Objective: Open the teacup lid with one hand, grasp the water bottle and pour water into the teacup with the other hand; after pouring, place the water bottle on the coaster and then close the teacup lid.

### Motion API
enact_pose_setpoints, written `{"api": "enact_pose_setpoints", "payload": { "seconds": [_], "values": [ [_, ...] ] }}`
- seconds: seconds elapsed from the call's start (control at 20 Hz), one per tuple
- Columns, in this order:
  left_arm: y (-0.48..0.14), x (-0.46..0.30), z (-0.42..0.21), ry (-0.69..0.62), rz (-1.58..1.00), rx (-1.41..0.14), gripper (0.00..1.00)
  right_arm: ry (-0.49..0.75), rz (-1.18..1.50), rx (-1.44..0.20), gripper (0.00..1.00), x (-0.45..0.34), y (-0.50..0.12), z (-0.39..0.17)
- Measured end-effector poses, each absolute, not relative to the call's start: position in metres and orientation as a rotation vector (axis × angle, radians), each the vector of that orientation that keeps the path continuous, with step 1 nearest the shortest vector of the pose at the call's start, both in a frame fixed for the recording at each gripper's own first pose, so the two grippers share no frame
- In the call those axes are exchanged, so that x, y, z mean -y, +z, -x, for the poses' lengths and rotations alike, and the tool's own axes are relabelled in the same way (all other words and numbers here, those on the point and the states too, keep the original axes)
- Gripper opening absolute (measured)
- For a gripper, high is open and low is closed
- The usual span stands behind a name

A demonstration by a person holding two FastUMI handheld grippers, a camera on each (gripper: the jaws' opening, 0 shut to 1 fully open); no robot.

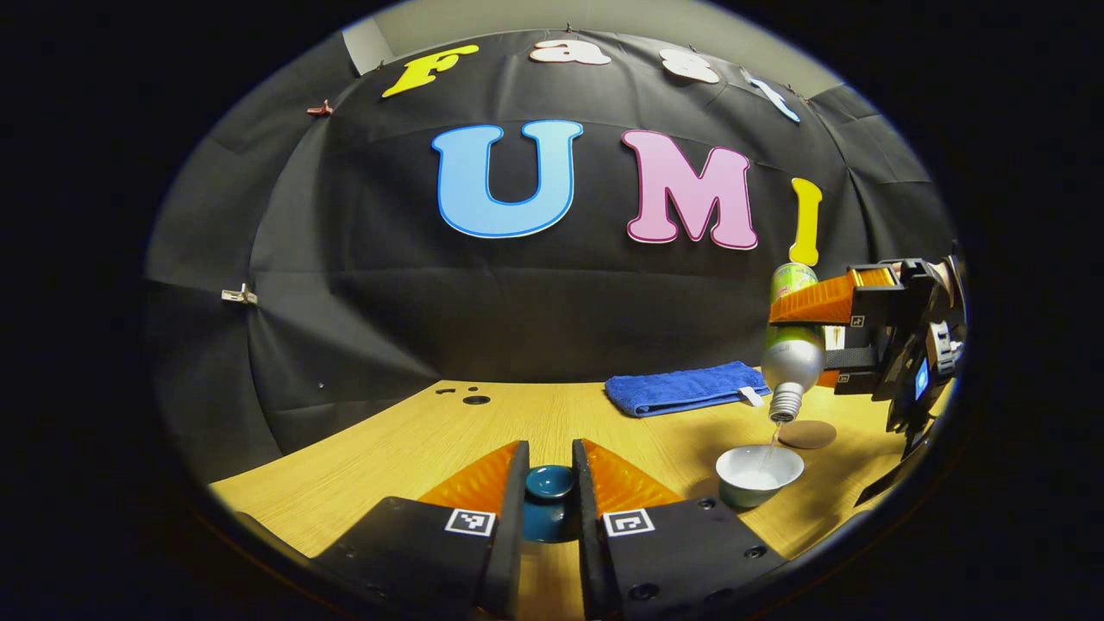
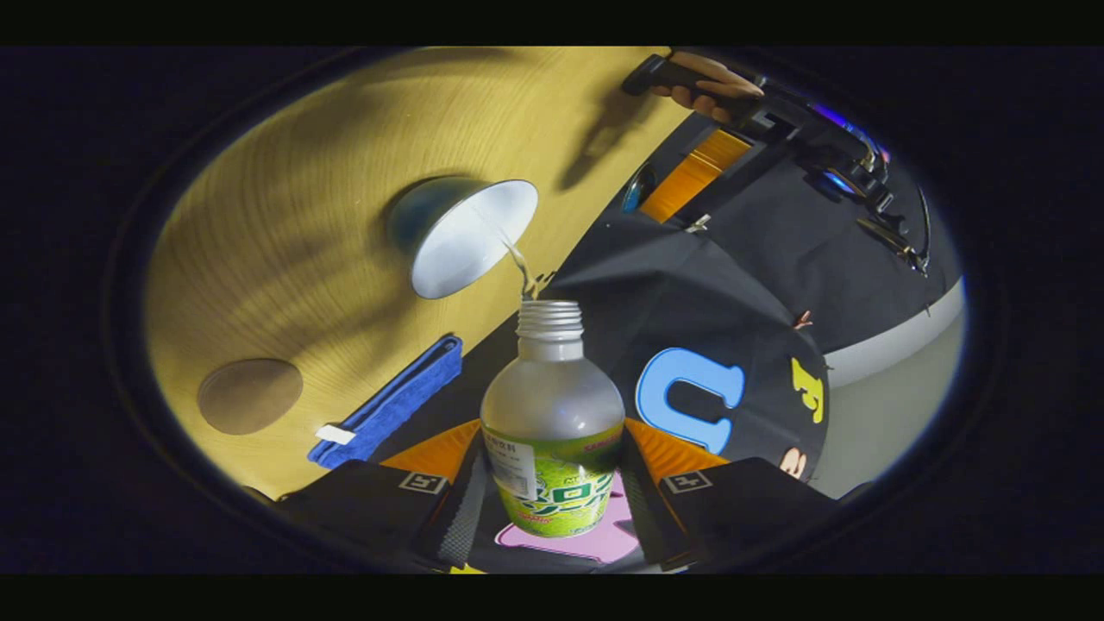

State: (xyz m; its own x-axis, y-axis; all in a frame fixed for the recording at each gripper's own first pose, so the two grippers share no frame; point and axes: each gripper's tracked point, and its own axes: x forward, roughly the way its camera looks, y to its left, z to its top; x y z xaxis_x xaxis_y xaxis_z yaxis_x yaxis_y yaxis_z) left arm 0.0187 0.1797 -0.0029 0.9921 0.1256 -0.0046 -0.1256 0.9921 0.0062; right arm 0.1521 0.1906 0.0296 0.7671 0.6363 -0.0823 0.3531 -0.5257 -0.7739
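On the light wooden table (image 1: 397, 448), the right gripper (image 2: 552, 492) is tipped neck-down, its fingers clamped on the clear plastic green-labelled water bottle (image 2: 552, 414), which streams water into the white-lined teacup (image 1: 759, 473). The left gripper (image 1: 550, 496) sits level, grasping the dark teal round teacup lid (image 1: 549, 483).

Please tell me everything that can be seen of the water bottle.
The bottle is uncapped, with a threaded neck, a frosted, translucent-looking upper body and a green label around the lower body. The right gripper is shut on the labelled part. In the left gripper view it is tipped mouth down above the cup, and a thin stream of water runs from its mouth into the white inside of the cup. It touches nothing else that I can see.
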Motion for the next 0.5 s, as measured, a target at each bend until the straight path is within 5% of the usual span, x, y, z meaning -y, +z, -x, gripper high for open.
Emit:
{"api": "enact_pose_setpoints", "payload": {
  "seconds": [0.5],
  "values": [
    [-0.0031, -0.1794, -0.0191, 0.127, -0.006, -0.004, 0.31, 0.467, 2.214, 0.766, 0.77, -0.1937, 0.0274, -0.1488]
  ]
}}
